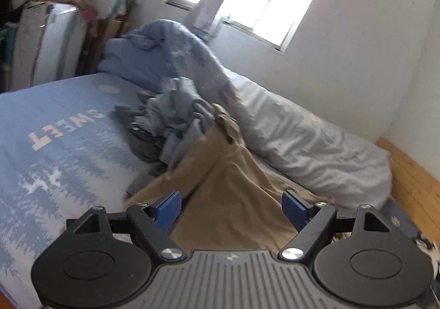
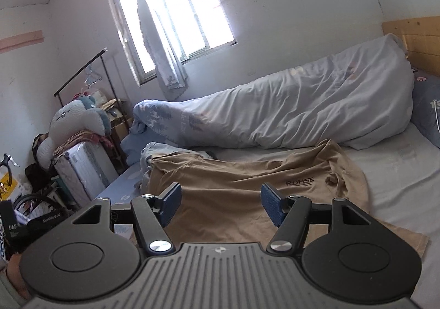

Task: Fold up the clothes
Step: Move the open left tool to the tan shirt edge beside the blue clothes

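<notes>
A tan T-shirt [image 2: 247, 179] with dark lettering on the chest lies spread and rumpled on the bed, its collar toward the right. In the left wrist view the same tan T-shirt [image 1: 228, 179] runs away from me. A heap of grey and blue-grey clothes [image 1: 170, 119] sits at its far end; in the right wrist view that heap [image 2: 154, 152] peeks out behind the shirt's left end. My left gripper [image 1: 232, 207] hangs open just above the tan cloth. My right gripper [image 2: 221, 204] is open too, over the shirt's near edge, nothing between the pads.
A rolled pale-blue duvet [image 2: 288, 113] lies along the wall side of the bed. The blue printed sheet [image 1: 55, 144] stretches to the left. A wooden headboard [image 2: 415, 39], a pillow [image 2: 429, 105], a window [image 2: 176, 14], a plush toy [image 2: 74, 122] and a suitcase [image 2: 82, 168] surround the bed.
</notes>
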A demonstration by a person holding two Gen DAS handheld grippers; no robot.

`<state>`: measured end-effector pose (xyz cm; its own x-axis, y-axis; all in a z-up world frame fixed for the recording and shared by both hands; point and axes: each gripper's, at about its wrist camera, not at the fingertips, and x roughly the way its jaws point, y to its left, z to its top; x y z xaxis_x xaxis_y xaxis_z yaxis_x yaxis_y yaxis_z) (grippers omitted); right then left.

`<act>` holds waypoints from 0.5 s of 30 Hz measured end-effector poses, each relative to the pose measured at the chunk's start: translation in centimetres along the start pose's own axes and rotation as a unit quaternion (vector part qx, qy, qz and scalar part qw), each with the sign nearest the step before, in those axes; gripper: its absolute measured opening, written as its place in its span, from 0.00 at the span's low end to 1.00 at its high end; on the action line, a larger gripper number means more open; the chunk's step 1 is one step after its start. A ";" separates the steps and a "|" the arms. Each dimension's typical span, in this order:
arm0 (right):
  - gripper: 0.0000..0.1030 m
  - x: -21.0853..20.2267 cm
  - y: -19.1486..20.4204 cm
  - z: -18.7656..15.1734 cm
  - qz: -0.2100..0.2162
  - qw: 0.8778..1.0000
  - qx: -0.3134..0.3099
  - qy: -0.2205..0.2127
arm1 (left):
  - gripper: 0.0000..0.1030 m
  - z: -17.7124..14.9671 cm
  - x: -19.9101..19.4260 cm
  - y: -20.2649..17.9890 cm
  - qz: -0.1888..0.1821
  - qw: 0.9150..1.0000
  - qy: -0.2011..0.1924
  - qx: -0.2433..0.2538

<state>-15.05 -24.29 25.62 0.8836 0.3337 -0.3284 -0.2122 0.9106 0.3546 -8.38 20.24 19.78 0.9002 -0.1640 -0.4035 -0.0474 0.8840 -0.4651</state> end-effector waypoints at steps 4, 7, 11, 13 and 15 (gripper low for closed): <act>0.64 3.6 0.2 -1.0 0.018 0.999 0.026 -0.010 | 0.78 -0.1 2.1 3.3 0.002 0.997 0.009 -0.074; 0.64 7.4 0.7 -1.9 0.043 0.998 0.043 -0.026 | 0.78 -0.3 4.2 6.3 0.004 0.990 0.004 -0.140; 0.64 13.6 1.9 -3.8 0.059 0.997 0.043 -0.026 | 0.78 -0.7 6.8 9.6 0.026 0.976 -0.024 -0.213; 0.64 16.6 2.6 -4.8 0.061 0.997 0.035 -0.019 | 0.78 -1.0 8.2 10.7 0.029 0.973 -0.019 -0.229; 0.64 18.9 3.1 -6.2 0.073 0.997 0.028 -0.012 | 0.78 -1.3 9.7 11.6 0.026 0.971 -0.005 -0.239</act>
<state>-1.55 -13.65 15.09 0.8545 0.4561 -0.2487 -0.3167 0.8368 0.4466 -0.74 28.30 9.43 0.8948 -0.1183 -0.4304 -0.2870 0.5861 -0.7577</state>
